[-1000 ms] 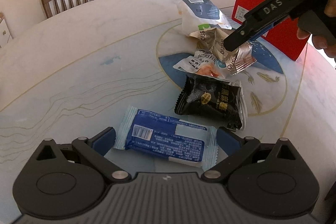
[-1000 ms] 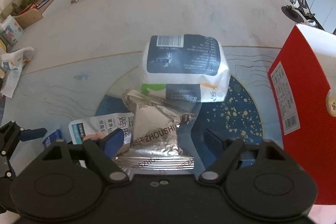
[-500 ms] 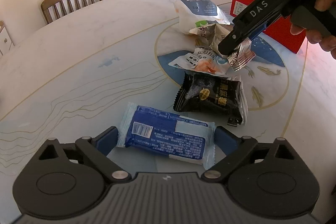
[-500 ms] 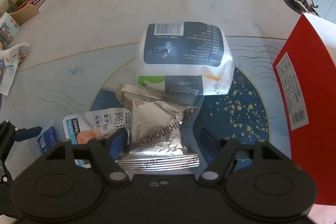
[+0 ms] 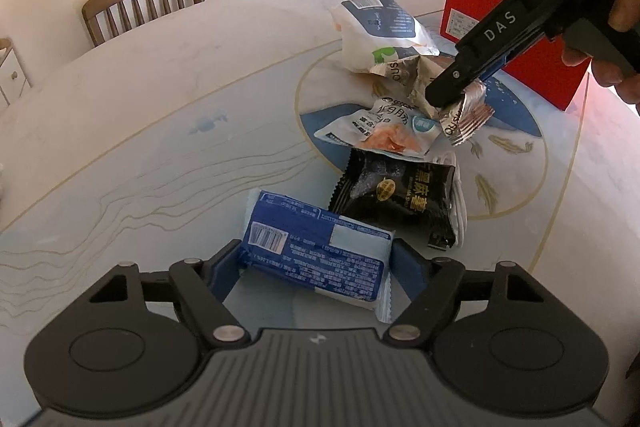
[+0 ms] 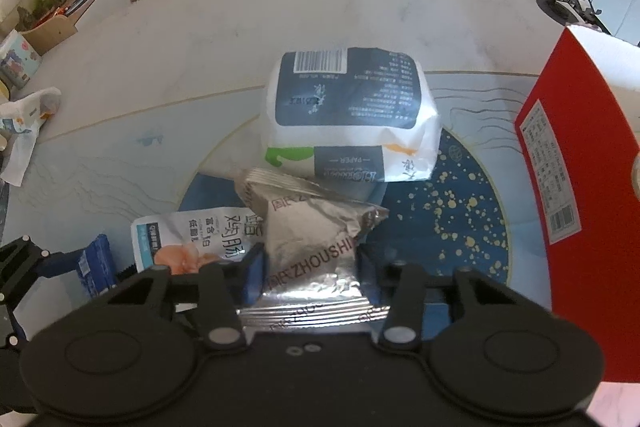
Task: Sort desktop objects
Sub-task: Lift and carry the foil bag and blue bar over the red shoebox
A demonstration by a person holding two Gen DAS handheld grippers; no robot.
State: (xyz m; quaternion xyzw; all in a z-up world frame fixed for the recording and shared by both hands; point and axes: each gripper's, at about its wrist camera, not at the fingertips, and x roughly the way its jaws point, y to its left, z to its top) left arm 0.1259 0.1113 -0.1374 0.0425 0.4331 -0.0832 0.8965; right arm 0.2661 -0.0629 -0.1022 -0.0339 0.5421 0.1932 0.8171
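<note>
Fingers of the left gripper (image 5: 316, 273) straddle the blue packet (image 5: 316, 253), one blue pad at each short end; the jaws are closing, and the left pad already touches the wrapper while the right end's crimped seal sits just beside its pad. The packet's long axis runs across the gap from finger to finger, slightly skewed, so the squeeze comes end-on along its length and may buckle it, I judge. It lies flat on the table (image 5: 160, 107), nearest this hand.

The right gripper (image 6: 310, 269) is clamped on the silver pouch (image 6: 316, 239), its pads pinching the lower part just above the crimped seam. The pouch points away from the fingers toward the white paper pack (image 6: 348, 115), leaning against it.

Readable writing: "ZHOUSHI" on the pouch, "PAPER" on the white pack, "DAS" on the right gripper's side in the left view. The black packet (image 5: 396, 193) and the white sachet (image 5: 384, 125) carry Chinese print. A red box (image 6: 560, 187) stands at right, likely the destination.
</note>
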